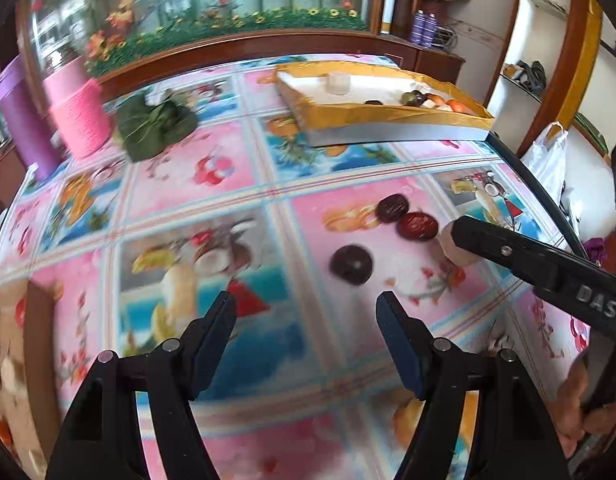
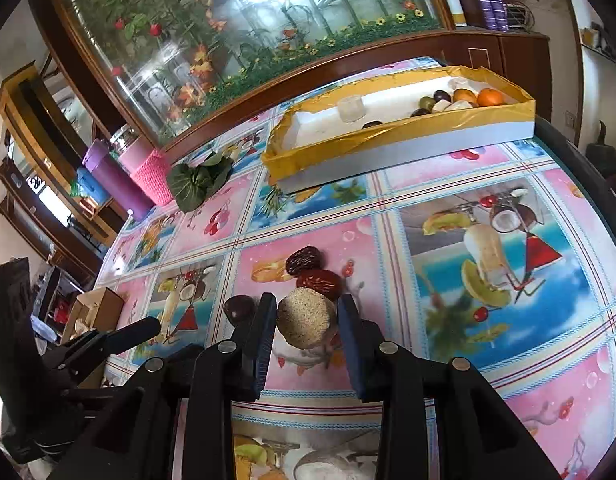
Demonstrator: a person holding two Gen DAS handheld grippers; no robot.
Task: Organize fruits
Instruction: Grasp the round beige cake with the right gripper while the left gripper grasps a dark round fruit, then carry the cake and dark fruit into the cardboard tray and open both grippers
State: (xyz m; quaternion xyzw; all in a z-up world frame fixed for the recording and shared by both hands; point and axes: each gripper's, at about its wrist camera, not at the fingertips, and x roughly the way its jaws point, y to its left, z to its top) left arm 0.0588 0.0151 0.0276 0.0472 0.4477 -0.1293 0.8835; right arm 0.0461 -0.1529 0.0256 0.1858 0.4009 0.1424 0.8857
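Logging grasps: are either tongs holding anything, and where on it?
The right tongs grip the round tan speckled fruit by its two opposite sides. The left tongs are open and hold nothing.

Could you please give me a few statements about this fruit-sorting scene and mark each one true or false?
1. The right gripper has a round beige fruit between its fingers. True.
2. The left gripper is holding a red date. False: it is open and holds nothing.
3. Two red dates lie side by side on the tablecloth. True.
4. The gold-lined box holds no fruit. False: several fruits, including an orange, sit at its far right end.
5. The leafy greens lie inside the box. False: they lie on the tablecloth beside the pink container.
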